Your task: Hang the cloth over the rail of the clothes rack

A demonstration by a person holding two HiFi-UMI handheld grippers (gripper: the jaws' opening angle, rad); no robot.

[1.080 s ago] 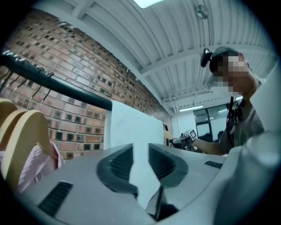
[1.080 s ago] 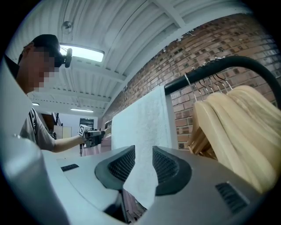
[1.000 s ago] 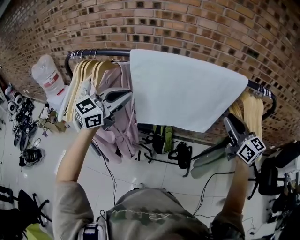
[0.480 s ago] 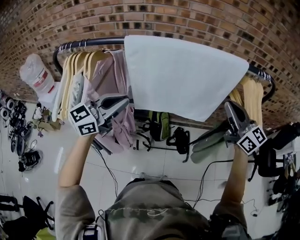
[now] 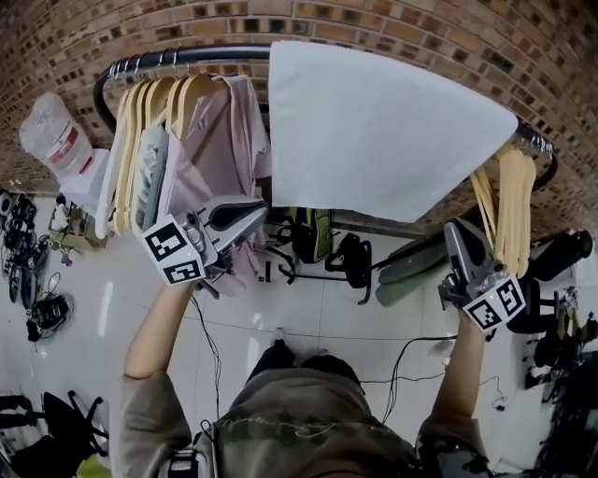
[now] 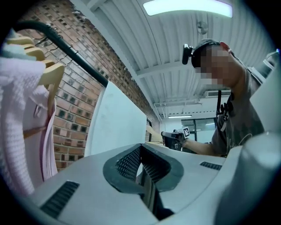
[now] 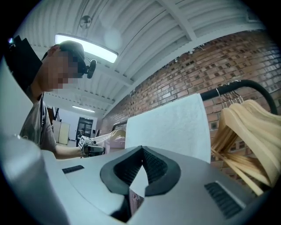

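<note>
1. Nearest the person, the left gripper (image 5: 254, 213) has its jaws pressed together with nothing between them. It points toward the cloth's lower left corner, just beside it and not touching.
2. The right gripper (image 5: 457, 237) sits below the cloth's lower right corner. Its jaws have just been closing and now meet, also on nothing.
3. The cloth (image 5: 383, 131) is draped over the rail (image 5: 187, 56), from its middle toward its right end. It hangs free, and its bottom edge slants upward to the right.
4. Judged from this, the hanging looks done, since neither gripper holds the cloth. At most, evening out the slanted edge is left.
5. Count: one cloth, one rail and two grippers. There are also two bunches of wooden hangers, one at the left end (image 5: 163, 98) and one at the right end (image 5: 509, 201). The single hangers are too crowded to count.
6. Pink clothes (image 5: 220, 140) hang beside the left bunch.
7. Farthest back stands the brick wall (image 5: 374, 28).
</note>
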